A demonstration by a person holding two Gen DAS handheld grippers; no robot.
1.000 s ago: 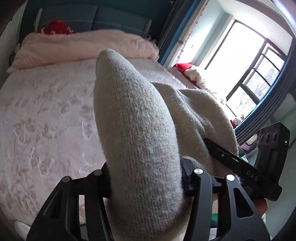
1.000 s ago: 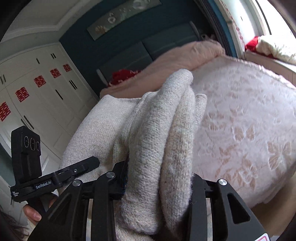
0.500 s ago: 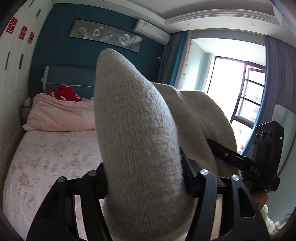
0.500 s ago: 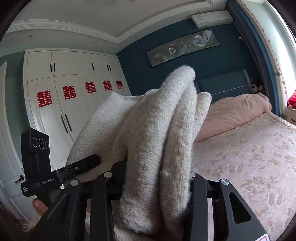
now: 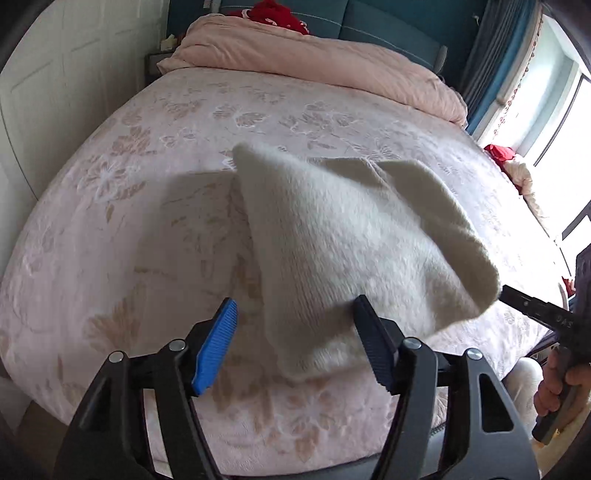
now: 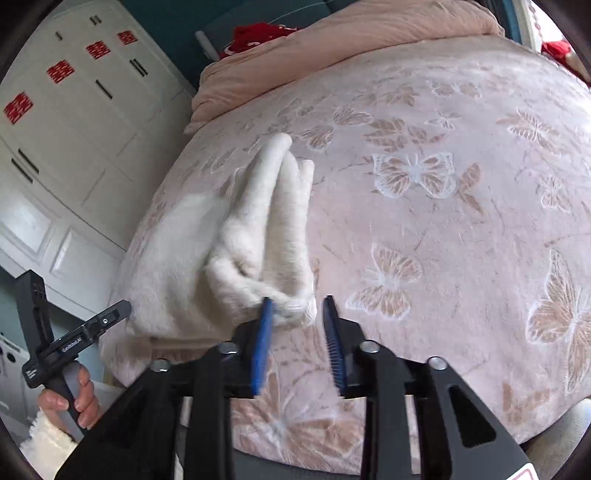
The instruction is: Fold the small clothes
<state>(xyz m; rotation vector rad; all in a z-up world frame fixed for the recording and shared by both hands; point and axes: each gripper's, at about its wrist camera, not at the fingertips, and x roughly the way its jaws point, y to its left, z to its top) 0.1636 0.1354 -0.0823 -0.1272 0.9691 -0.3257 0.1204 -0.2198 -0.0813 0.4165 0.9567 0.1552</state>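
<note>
A cream knitted garment [image 5: 343, 236] lies bunched and partly folded on the pink butterfly-patterned bed [image 5: 110, 206]. In the right wrist view the garment [image 6: 236, 251] shows thick folds pointing away. My left gripper [image 5: 295, 332] is open, its jaws wide apart at the garment's near edge, with the cloth between and just beyond them. My right gripper [image 6: 299, 325] is open, its jaws a small way apart; the left blue pad [image 6: 263, 339] touches the garment's near corner. Neither gripper holds the cloth.
A pink duvet [image 5: 314, 55] and a red item [image 5: 273, 14] lie at the head of the bed. White wardrobe doors [image 6: 66, 110] stand to the left. A window [image 5: 569, 92] is at the right. The bed's near edge [image 5: 295, 458] is just below the grippers.
Both grippers were shut on the garment and held it up in the air. Now they have opened and the garment has dropped onto the bed.
</note>
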